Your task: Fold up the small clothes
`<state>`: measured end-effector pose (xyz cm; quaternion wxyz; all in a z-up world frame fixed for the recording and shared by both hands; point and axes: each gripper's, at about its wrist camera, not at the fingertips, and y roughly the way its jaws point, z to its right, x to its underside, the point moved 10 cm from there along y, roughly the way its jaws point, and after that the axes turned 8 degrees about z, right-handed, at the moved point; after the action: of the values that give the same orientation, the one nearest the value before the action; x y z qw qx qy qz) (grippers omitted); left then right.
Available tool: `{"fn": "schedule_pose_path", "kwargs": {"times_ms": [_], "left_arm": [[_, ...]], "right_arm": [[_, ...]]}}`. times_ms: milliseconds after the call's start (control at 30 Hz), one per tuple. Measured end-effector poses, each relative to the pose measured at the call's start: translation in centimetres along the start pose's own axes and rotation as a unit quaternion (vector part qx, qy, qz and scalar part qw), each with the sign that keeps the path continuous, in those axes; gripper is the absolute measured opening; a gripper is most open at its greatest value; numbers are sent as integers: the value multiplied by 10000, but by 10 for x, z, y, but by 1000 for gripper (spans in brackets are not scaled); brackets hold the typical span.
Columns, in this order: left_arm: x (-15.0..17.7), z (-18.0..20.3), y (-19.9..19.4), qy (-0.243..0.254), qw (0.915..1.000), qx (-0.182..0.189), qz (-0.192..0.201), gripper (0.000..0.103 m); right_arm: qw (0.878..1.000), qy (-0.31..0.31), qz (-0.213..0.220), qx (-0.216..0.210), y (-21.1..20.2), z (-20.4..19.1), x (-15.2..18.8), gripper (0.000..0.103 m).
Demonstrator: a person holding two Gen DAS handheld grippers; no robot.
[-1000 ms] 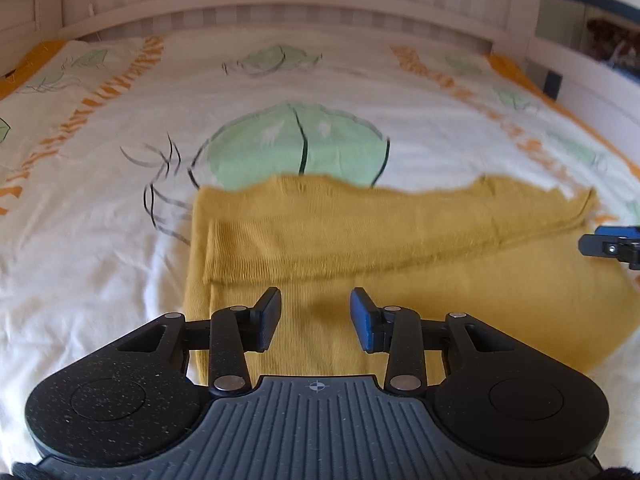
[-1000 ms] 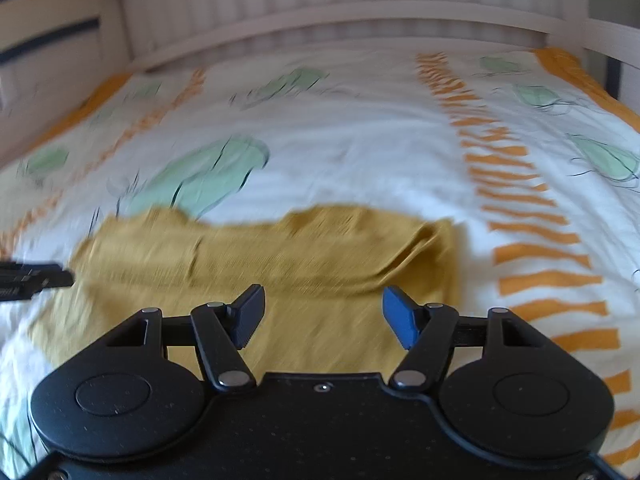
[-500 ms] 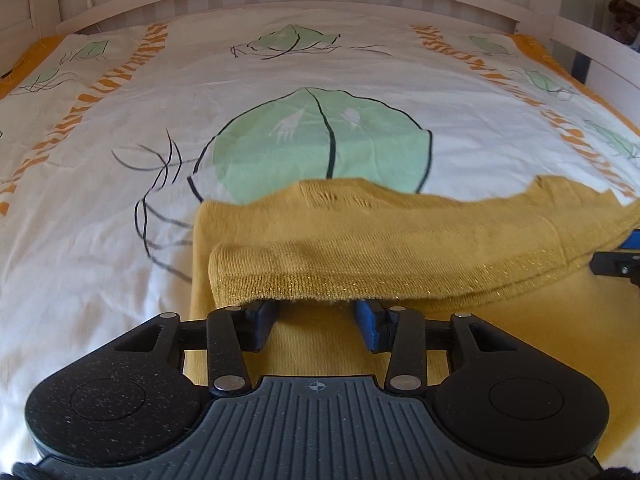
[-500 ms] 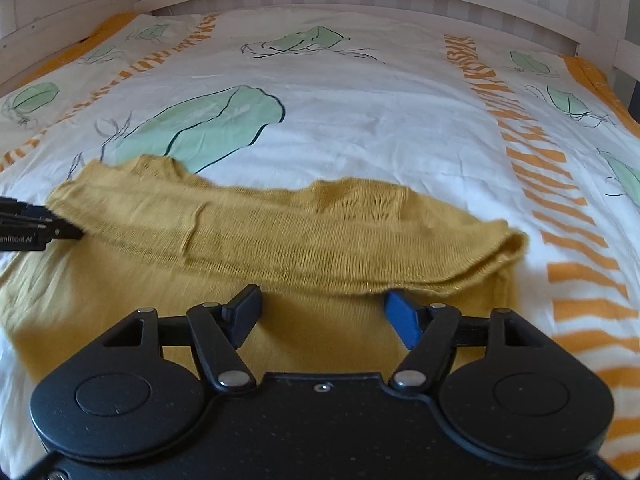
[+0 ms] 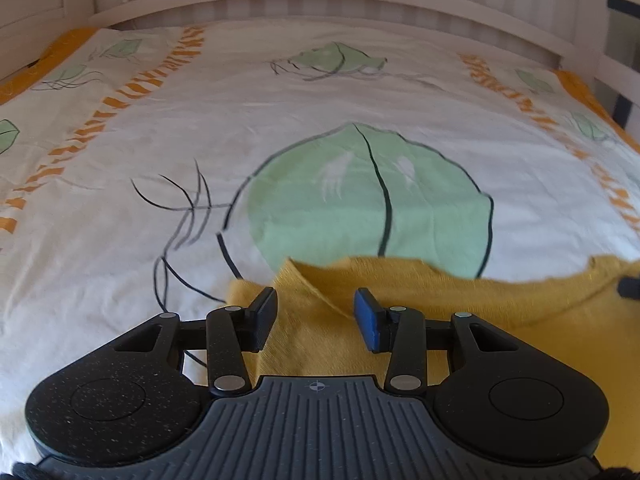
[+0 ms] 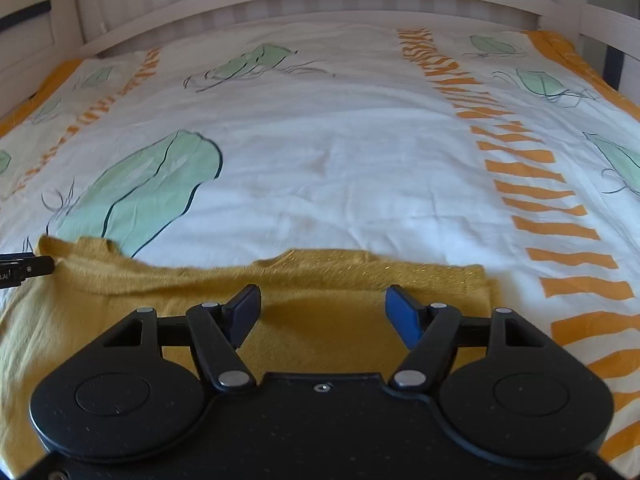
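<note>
Now both claws stand apart with nothing pinched between the pads. The left claw (image 5: 316, 318) is parted moderately — its pads hang just over the yellow sweater (image 5: 420, 308), and whether they brush the knit I cannot tell. The right claw (image 6: 322, 314) is spread wider, likewise empty, above the sweater's right part. The sweater lies flat on the bed (image 5: 280, 120), directly ahead of and beneath both claws, its far edge just beyond the pads. Past that edge, ahead of the left claw, the cover shows a large green leaf print (image 5: 368, 196).

Half a second ago a folded band of the sweater lay bunched right at the left claw's pads — now that flap is laid down and more of the leaf is uncovered.
</note>
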<state>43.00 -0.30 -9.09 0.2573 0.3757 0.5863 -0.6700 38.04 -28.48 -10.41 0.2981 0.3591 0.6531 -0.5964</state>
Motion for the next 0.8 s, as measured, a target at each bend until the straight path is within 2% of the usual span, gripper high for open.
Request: {"fn": "schedule_pose_path", "kwargs": {"times_ms": [100,200,267,433,500,633,700,800], "left_arm": [[-5,-2,-10,-73,9999,19,71,41],[-2,4,-23,2,9997,196,119,41],[5,8,-32,146,9995,251,97,41],[35,10,-51,329,9988,350,-19,43],[46,6,-57,311,9990,306,-89,51],[64,-5,-61,142,9995,168,-241,62],[67,-10,-64,45,9997,154,-201,69],[75,-13,-64,-144,9992,204,-319,72]], "right_arm": [[9999,-95,91,15,-9,0,1,72],[9994,-282,131,-115,-20,-10,3,74],[9984,-495,122,-235,-26,-22,7,77],[9945,-915,61,-513,-34,-53,21,78],[9935,-950,12,-619,-34,-63,25,78],[9918,-1020,-77,-761,-32,-82,32,83],[9913,-1050,-123,-791,-30,-90,35,85],[9908,-1089,-168,-780,-23,-100,38,92]]}}
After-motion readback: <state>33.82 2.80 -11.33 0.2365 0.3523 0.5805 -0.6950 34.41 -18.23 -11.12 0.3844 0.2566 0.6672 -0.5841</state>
